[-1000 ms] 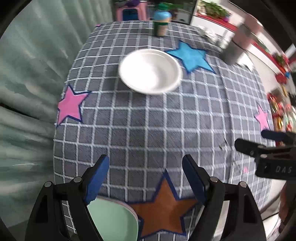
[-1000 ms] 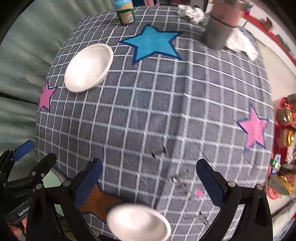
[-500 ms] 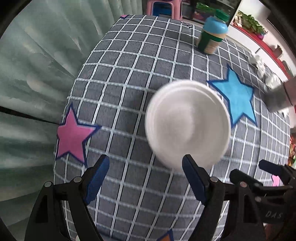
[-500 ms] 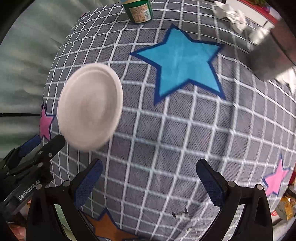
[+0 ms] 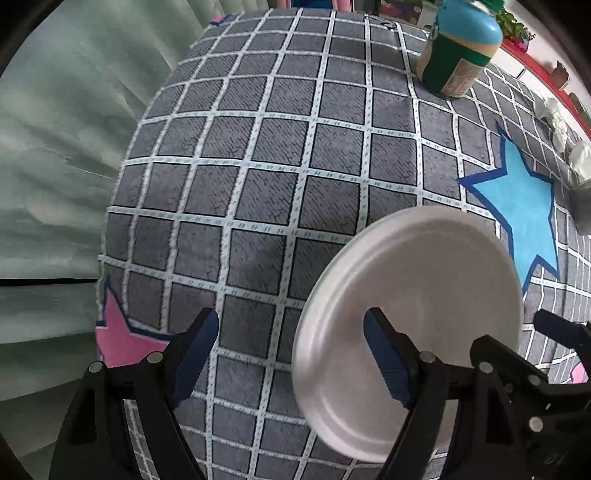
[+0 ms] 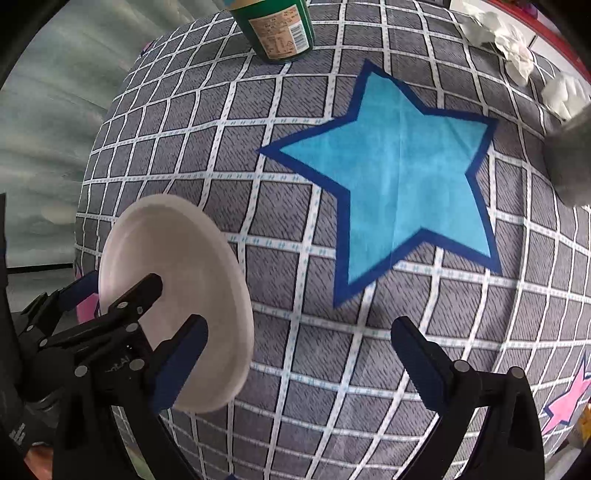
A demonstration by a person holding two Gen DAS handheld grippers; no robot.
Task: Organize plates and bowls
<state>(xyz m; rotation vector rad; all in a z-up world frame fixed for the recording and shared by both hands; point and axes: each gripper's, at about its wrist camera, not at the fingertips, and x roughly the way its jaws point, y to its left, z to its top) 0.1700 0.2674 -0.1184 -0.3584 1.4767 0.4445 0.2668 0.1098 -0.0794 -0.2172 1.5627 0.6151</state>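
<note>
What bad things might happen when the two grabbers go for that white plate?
1. Both grippers, left gripper and right gripper, crowd the same white plate; their fingers may bump together.
2. Each has only one finger over the plate, so closing could shove it across the checked cloth instead of gripping it.
3. A hard push might slide it toward the green jar.

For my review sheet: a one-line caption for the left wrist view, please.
Open left gripper straddles the near rim of a white plate on the checked cloth; right gripper alongside.

A grey checked tablecloth (image 5: 280,192) with star patches, pale green curtain (image 5: 55,155) behind.
</note>
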